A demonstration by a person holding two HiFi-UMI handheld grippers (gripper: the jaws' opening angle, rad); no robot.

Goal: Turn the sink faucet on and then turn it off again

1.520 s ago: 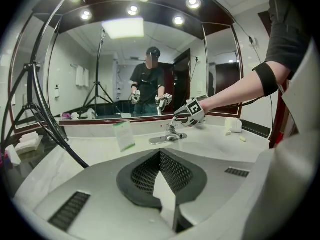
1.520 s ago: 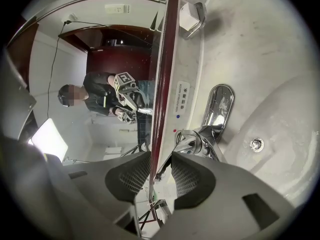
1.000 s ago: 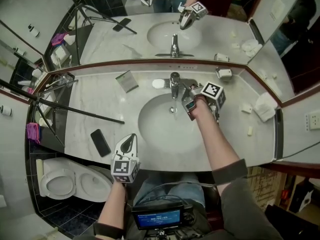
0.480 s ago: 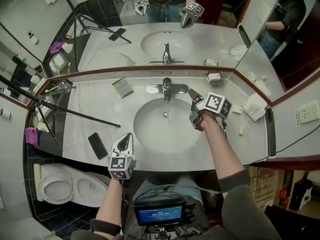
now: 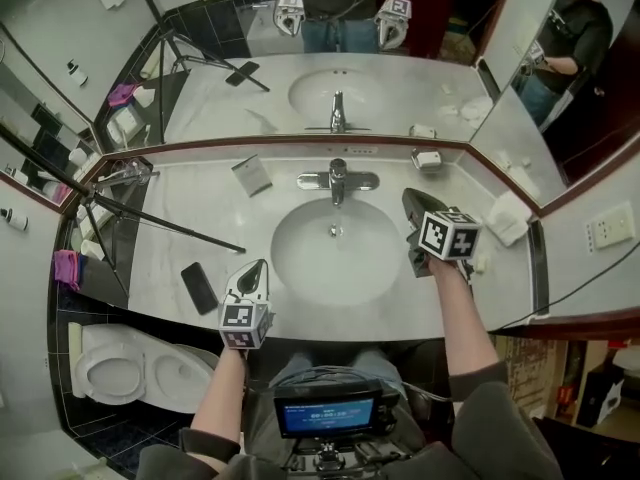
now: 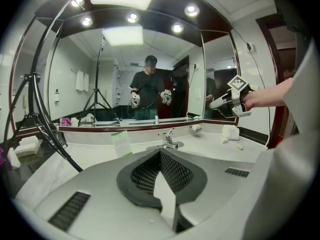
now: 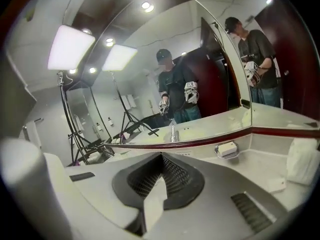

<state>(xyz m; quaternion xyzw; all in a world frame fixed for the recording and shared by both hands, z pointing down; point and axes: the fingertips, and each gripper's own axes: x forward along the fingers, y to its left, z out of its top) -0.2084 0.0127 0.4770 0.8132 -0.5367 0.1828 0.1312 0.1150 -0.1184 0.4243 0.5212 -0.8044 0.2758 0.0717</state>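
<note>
A chrome single-lever faucet (image 5: 338,180) stands upright at the back rim of the smooth white oval basin (image 5: 305,260), which is sunk in a polished pale marble counter (image 5: 500,278). The right gripper (image 5: 411,200), clenched on nothing, hangs off the basin's right rim. The left gripper (image 5: 257,268), likewise closed and empty, hovers at the basin's front-left rim.

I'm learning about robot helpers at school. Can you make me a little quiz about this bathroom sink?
1. True or false: the right gripper touches the faucet.
2. What lies on the counter left of the basin? A) a cup B) a dark phone C) a toothbrush
3. Fill in: the jaws of the left gripper are ____, with nothing between them.
Key: 1 false; 2 B; 3 shut.
</note>
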